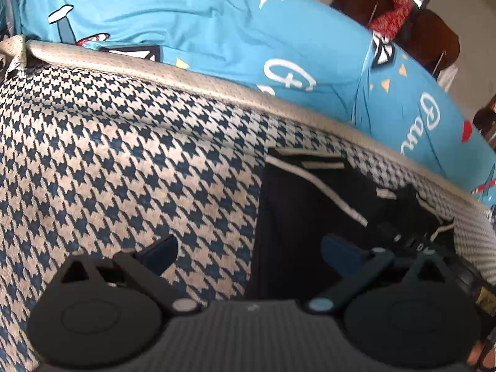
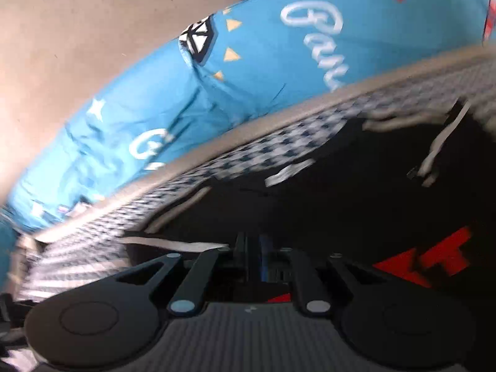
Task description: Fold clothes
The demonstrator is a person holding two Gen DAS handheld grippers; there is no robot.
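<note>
Black garment (image 1: 310, 217) lay on the houndstooth blanket (image 1: 124, 155); we found the left gripper (image 1: 249, 255) spread wide, the right gripper (image 2: 262, 259) clamped on the garment.

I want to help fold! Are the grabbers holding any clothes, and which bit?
The left gripper is open and holds nothing. The right gripper is shut on the black garment; which part it pinches is too dark and blurred to tell.
</note>
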